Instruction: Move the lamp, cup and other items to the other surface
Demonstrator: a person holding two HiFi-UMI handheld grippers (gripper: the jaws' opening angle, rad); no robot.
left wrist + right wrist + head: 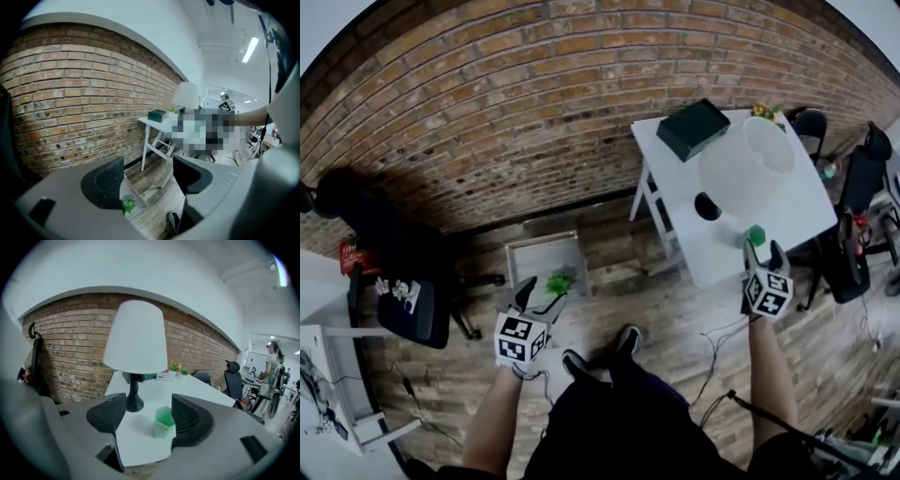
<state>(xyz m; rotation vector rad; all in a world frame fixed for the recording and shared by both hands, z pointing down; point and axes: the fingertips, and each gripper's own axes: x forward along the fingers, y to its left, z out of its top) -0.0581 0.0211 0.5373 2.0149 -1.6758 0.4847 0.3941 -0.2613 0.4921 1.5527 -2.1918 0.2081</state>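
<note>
L hand-held gripper [541,295] is hanging low over the floor, forearm stretched fwd. Its jaws are standing wide apart w/ nothing between them. A small green plant [560,280] is lying just past its tips at the near corner of a low white tray [511,261]; on it or beside it, cannot tell.

The lamp [748,169] is standing on the white counter [797,216], w/ a dark box [692,128] behind.

R hand-held gripper [763,251] is reaching over the counter's near edge, tilting slightly down. Jaws are wide open; the green cup [757,234] is sitting between them, nearer the R jaw, not pinched.

Step in hand, as judged: cup pickup. Next move is calling for centring on the cup, then closing gently.
</note>
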